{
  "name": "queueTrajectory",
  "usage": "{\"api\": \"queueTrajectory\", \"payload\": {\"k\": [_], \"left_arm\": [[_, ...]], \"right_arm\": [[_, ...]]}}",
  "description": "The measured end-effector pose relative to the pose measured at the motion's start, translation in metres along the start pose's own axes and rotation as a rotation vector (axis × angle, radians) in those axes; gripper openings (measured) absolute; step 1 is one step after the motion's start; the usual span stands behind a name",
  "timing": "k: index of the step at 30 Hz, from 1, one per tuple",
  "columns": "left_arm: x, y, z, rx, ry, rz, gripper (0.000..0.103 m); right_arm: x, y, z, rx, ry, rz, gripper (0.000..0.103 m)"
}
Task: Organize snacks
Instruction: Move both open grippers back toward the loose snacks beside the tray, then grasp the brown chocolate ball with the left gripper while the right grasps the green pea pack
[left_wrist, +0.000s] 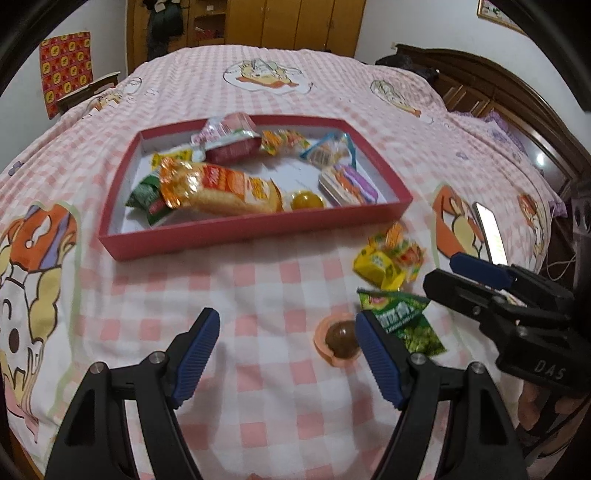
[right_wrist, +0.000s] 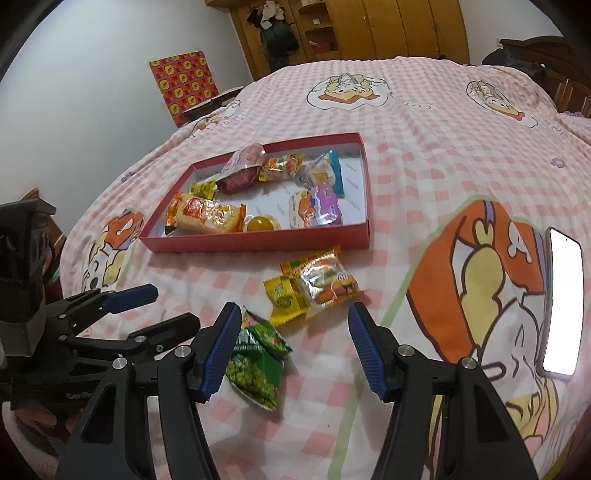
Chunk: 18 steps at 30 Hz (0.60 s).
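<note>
Left gripper (left_wrist: 288, 354) jaws wide, empty, brown jelly cup (left_wrist: 341, 339) at its 3 o'clock fingertip. Right gripper (right_wrist: 291, 347) wide, empty; green pea packet (right_wrist: 256, 363) touching its 9 o'clock finger, yellow candy packets (right_wrist: 314, 288) at 12. Red tray (right_wrist: 258, 240) beyond, holding snacks.

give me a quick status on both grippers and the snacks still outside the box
Left gripper open, empty; right gripper open, empty. Green packet, yellow packets, brown jelly cup loose on bed, outside red box. Nothing blocking.

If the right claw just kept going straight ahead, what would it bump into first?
Probably the yellow packet and the burger candy beside it; the right claw is open. Depth is uncertain.
</note>
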<state>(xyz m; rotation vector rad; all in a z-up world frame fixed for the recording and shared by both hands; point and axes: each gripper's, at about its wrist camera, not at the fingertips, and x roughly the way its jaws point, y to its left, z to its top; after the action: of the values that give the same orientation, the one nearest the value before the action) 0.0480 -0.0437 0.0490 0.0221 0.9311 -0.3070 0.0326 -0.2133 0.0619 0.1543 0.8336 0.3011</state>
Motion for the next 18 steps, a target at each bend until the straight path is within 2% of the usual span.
{"api": "queueTrajectory", "payload": {"k": [9,14,16,18], "left_arm": [[0.014,-0.012,-0.010,0.049,0.027,-0.001,0.078],[0.018,-0.023,-0.014,0.105,0.018,0.005,0.067],[0.021,-0.029,-0.016,0.132,0.023,0.008,0.057],[0.023,-0.033,-0.018,0.150,0.025,0.014,0.053]], "right_arm": [[-0.001,-0.003,-0.011,0.014,0.014,0.010,0.062],[0.001,-0.010,-0.014,0.040,0.021,0.015,0.062],[0.002,-0.013,-0.016,0.050,0.023,0.016,0.062],[0.001,-0.016,-0.016,0.058,0.022,0.016,0.062]]}}
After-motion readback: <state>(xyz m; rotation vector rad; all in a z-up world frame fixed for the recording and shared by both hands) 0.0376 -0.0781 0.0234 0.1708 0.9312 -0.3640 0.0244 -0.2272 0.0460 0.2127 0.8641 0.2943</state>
